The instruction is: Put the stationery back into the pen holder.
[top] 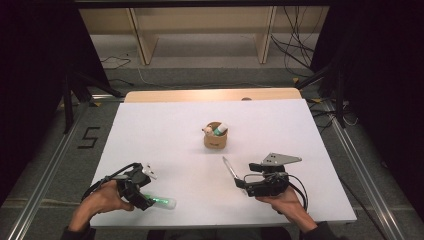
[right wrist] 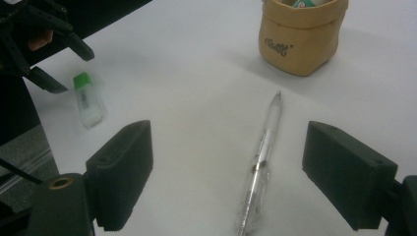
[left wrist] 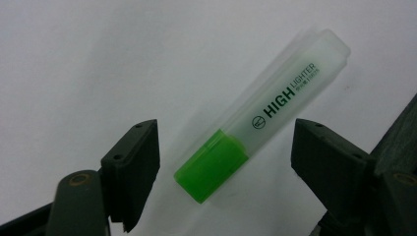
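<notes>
- My left gripper is wide apart; the green highlighter lies loose between its jaws on the white counter.
- My right gripper is apart too, around a clear pen.
- A tan pouch sits farther off.

One highlighter and one clear pen lie on the worktop. One tan pouch stands there, with two grippers nearby.

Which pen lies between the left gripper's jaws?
The green highlighter, flat on the white table between the open jaws. The clear pen lies by the right gripper; others stand in the tan pouch.
</notes>
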### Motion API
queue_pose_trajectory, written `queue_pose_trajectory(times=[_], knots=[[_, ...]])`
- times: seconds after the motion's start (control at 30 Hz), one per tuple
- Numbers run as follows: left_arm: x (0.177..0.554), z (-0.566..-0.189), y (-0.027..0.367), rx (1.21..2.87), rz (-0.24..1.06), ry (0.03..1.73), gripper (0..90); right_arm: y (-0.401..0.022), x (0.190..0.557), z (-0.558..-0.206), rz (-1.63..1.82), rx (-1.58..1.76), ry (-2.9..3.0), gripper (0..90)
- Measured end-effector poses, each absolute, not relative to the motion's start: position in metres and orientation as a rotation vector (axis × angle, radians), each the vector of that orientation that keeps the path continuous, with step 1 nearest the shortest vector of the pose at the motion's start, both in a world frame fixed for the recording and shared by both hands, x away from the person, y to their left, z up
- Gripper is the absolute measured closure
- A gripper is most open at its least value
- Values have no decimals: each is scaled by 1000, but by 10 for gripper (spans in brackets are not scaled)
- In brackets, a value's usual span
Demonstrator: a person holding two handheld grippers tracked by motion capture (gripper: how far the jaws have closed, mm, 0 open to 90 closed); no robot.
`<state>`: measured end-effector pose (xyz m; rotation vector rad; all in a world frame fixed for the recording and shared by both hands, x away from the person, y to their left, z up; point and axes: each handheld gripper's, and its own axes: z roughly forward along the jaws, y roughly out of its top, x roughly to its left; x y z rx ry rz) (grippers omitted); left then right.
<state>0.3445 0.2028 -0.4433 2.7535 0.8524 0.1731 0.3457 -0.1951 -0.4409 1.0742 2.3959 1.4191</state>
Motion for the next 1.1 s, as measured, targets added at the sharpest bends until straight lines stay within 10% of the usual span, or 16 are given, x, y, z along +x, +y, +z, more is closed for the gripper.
queue_pose_trajectory(times=[1.1], knots=[[345, -461, 192, 2925, 139, 629, 526, -192, 346, -443, 1410, 1071, 2415, 201]])
